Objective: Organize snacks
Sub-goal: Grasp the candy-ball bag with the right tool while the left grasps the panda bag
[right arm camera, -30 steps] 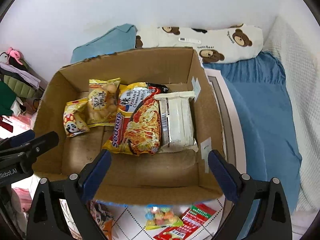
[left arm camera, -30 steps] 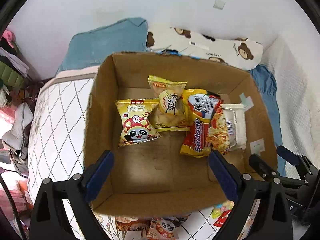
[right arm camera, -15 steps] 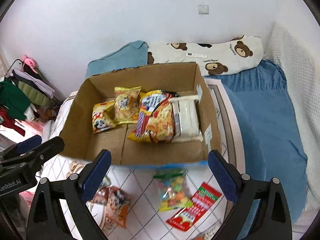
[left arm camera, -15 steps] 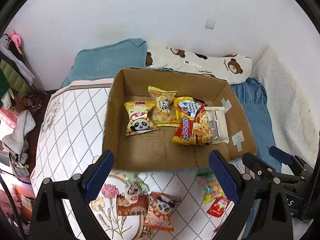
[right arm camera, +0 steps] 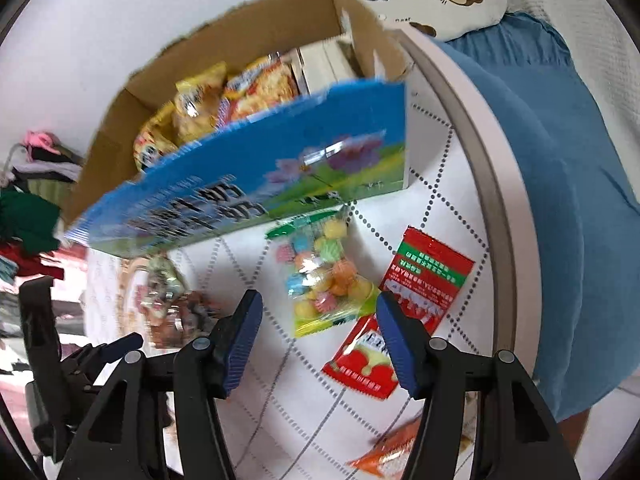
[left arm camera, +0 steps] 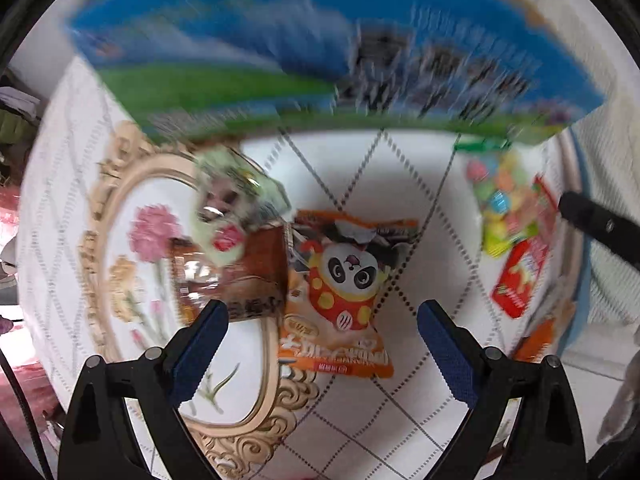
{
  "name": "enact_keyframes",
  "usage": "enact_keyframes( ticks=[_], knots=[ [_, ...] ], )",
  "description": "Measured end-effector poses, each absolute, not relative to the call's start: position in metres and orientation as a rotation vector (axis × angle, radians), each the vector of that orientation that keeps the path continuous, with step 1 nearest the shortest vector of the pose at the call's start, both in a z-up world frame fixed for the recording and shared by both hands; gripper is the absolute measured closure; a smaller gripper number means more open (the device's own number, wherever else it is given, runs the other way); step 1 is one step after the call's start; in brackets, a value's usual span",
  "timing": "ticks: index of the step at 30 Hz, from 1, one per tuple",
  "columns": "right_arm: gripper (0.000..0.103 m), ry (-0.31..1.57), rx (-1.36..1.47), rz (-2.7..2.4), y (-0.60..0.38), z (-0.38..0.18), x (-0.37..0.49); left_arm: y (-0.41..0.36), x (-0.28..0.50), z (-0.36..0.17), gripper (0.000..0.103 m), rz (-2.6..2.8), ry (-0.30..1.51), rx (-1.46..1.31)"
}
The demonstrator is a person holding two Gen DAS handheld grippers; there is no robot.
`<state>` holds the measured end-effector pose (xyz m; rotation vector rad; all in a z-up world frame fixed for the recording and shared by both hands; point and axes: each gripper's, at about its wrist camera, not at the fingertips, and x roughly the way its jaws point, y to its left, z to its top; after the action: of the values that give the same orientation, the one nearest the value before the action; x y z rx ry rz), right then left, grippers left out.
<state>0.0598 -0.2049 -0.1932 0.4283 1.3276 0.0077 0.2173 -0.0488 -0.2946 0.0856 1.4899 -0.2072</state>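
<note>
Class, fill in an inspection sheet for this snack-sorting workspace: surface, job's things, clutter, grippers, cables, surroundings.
Surface: white quilted bedspread with a diamond pattern and a gold-framed flower print.
Job's things: cardboard box already holding several packets; loose in front of it are a candy bag, red sachet, panda snack packet, brown packet and pale green packet.
Clutter: nothing seen on the bedspread besides the snacks.
Grippers: left gripper open above the panda snack packet; right gripper has just been closing, candy bag between the jaws, pads not pressing.
Cables: nothing seen clearly.
Surroundings: bear-print pillow, blue sheet, clothes pile.
</note>
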Motion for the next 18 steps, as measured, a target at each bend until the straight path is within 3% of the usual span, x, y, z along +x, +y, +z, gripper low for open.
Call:
enact_keyframes(
  ticks=[2,4,6,11,18],
  knots=[
    [0.041,1.335,0.376,0.013,-0.197,-0.203,0.071,-0.056,0.22,-0.309,0.008,-0.204,1.498,0.108],
    [0.041,1.348,0.302,0.016,-0.187,-0.215,0.085,-0.064,0.222,-0.318,0.029,-0.209,1.501,0.117],
    [0.041,1.375,0.257,0.022,-0.18,-0.227,0.099,-0.068,0.224,-0.323,0.042,-0.2,1.502,0.113],
    [0.047,1.409,0.174,0.032,-0.163,-0.248,0.108,-0.069,0.222,-0.323,0.043,-0.176,1.486,0.078],
    [0.047,1.473,0.159,0.089,-0.143,-0.251,0.055,-0.049,0.18,-0.331,0.043,-0.147,1.541,0.004]
  ],
)
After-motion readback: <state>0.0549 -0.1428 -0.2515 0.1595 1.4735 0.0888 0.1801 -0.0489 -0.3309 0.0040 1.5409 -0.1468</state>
